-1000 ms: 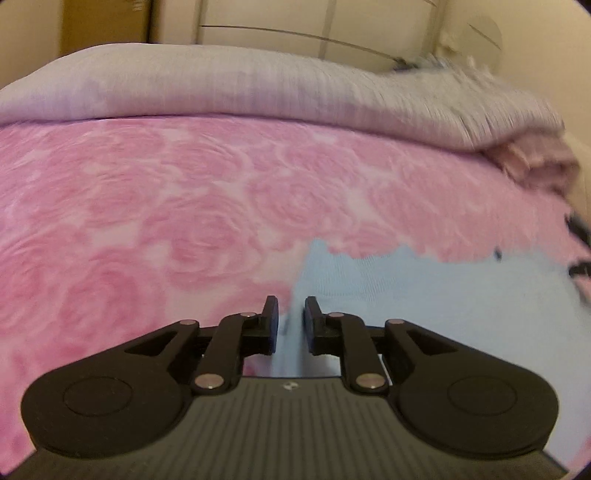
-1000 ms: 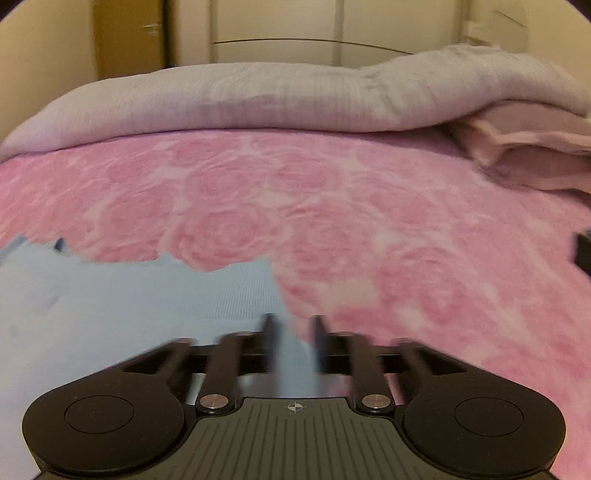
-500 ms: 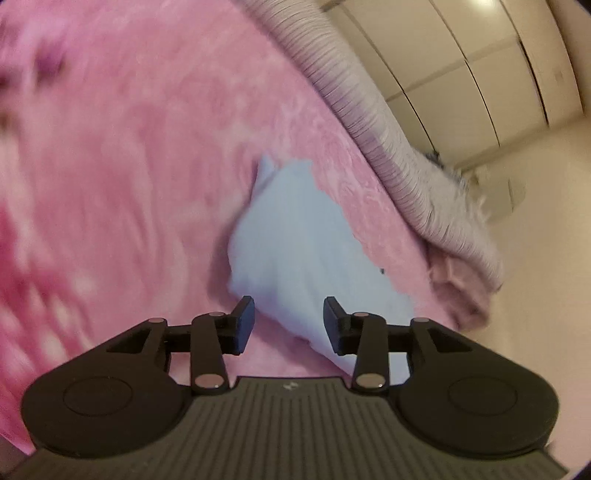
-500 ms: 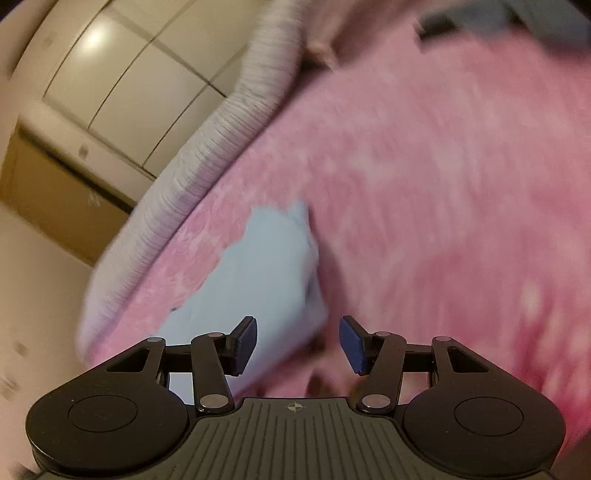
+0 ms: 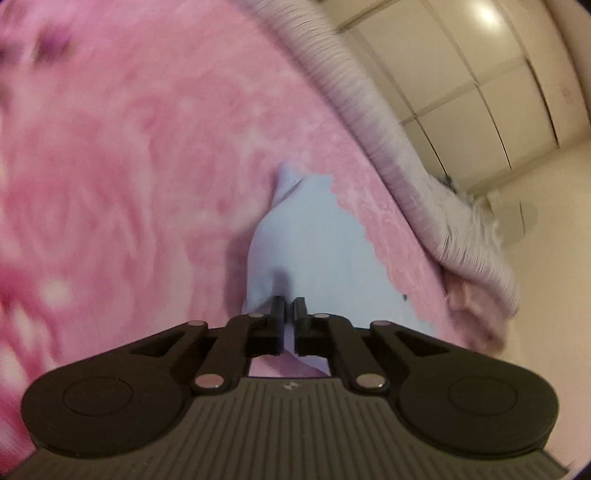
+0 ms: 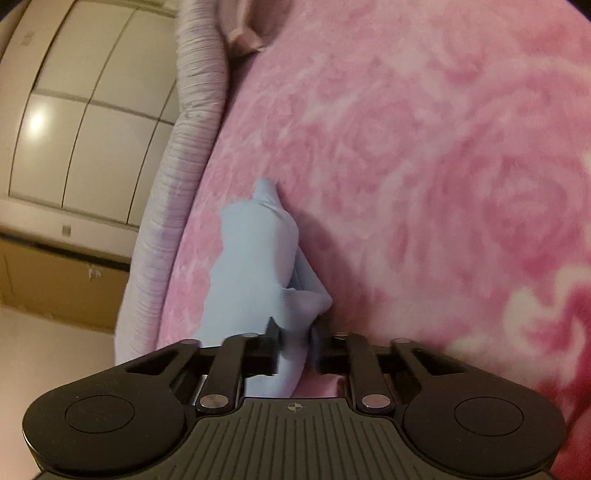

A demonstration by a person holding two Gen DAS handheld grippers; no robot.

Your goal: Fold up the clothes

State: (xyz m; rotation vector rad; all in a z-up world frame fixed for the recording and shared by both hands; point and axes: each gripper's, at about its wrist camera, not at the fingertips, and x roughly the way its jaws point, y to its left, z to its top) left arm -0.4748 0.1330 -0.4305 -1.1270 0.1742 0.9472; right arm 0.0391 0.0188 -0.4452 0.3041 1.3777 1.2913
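Pink rose-print bed cover [image 5: 147, 166] filled both views, with a grey ribbed quilt [image 5: 388, 140] along its far edge and pale wardrobe doors [image 6: 92, 122] beyond. Light blue garment [image 5: 306, 243] lay on the cover, narrow and bunched, long axis running away from both cameras. Left tongs [image 5: 289, 308] had just closed, together on its near edge. Right tongs [image 6: 295, 330] had just closed, clamped on a bunched fold. Open cover lay on the outer side.

Dim warm light; glare on cupboard doors [image 5: 484, 14]; motion blur, fisheye-warped edges
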